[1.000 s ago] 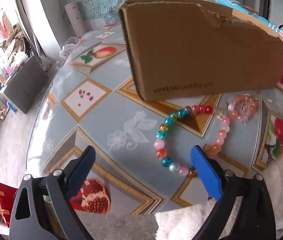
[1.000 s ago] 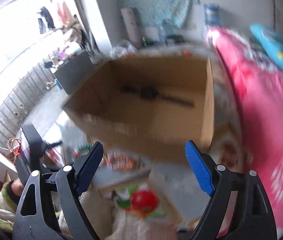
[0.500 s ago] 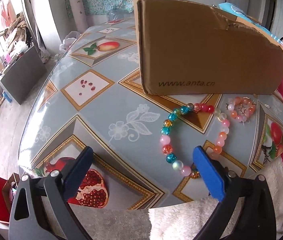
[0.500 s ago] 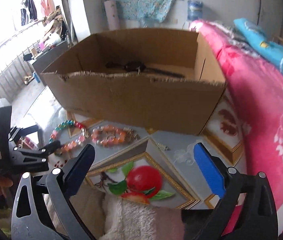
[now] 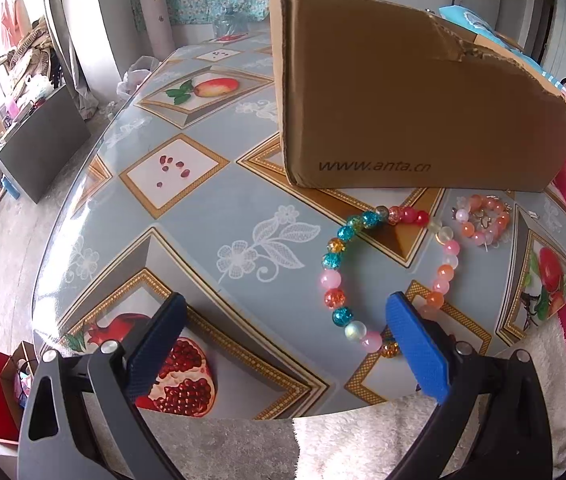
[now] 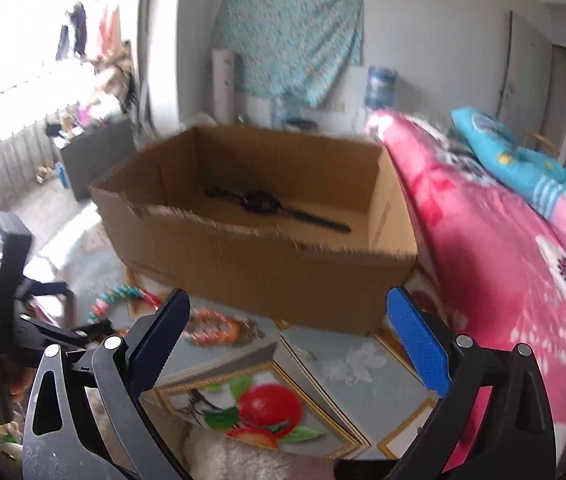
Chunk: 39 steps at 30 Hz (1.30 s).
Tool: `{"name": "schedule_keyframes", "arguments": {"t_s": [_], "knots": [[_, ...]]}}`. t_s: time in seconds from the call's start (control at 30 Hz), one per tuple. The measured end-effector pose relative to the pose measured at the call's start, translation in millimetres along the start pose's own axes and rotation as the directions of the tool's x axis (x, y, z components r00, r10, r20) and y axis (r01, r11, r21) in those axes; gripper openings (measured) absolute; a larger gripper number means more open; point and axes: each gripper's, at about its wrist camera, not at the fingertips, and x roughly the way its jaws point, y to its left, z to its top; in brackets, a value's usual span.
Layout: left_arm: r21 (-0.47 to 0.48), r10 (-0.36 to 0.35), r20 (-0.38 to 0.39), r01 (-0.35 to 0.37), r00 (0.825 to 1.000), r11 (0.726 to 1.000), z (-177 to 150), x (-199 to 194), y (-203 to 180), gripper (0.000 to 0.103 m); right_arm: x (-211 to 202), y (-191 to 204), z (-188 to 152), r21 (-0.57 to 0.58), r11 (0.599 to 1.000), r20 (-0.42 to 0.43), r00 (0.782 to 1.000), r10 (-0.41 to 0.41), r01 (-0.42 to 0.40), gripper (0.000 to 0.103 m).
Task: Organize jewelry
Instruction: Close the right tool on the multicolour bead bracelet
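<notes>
**Beads beside the box**

The cardboard box (image 5: 423, 112) reads "www.anta.cn" along its lower side, upper right of frame. A large bead bracelet (image 5: 387, 276) lies flat below it, long axis top to bottom; a smaller bracelet (image 5: 483, 222) sits right. The left gripper (image 5: 283, 328) and right gripper (image 6: 287, 328) both gape wide, empty.

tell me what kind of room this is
Most likely a lived-in bedroom at home: a pink floral quilt lies beside the fruit-print table, a floral cloth hangs on the wall, and clothes hang by the window.
</notes>
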Motion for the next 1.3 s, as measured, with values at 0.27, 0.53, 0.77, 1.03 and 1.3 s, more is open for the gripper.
{"name": "schedule_keyframes", "arguments": {"t_s": [0.27, 0.53, 0.77, 1.03, 1.3], "knots": [[0.003, -0.003, 0.012, 0.003, 1.000, 1.000, -2.0, 0.4, -0.8, 0.098, 19.7, -21.6, -7.2, 0.256, 0.899, -0.064, 0.922, 0.382, -0.355, 0.095], [0.017, -0.014, 0.040, 0.014, 0.999, 1.000, -3.3, 0.8, 0.7, 0.099, 76.3, 10.8, -27.0, 0.431, 0.772, -0.223, 0.773, 0.593, -0.468, 0.058], [0.035, -0.025, 0.061, 0.023, 0.998, 0.999, -4.3, 0.9, 0.4, 0.099, 111.7, 40.6, -31.3, 0.435, 0.806, -0.354, 0.746, 0.563, -0.402, 0.035], [0.059, -0.026, 0.120, 0.019, 0.992, 0.998, 2.2, -2.5, 3.0, 0.089, 129.2, 51.2, -28.0, 0.431, 0.838, -0.405, 0.758, 0.511, -0.335, 0.029], [0.112, -0.067, 0.125, 0.053, 0.990, 0.992, 8.7, 1.6, -0.6, 0.048, 138.6, 82.0, -17.5, 0.319, 0.904, -0.448, 0.796, 0.407, -0.283, 0.020]]}}
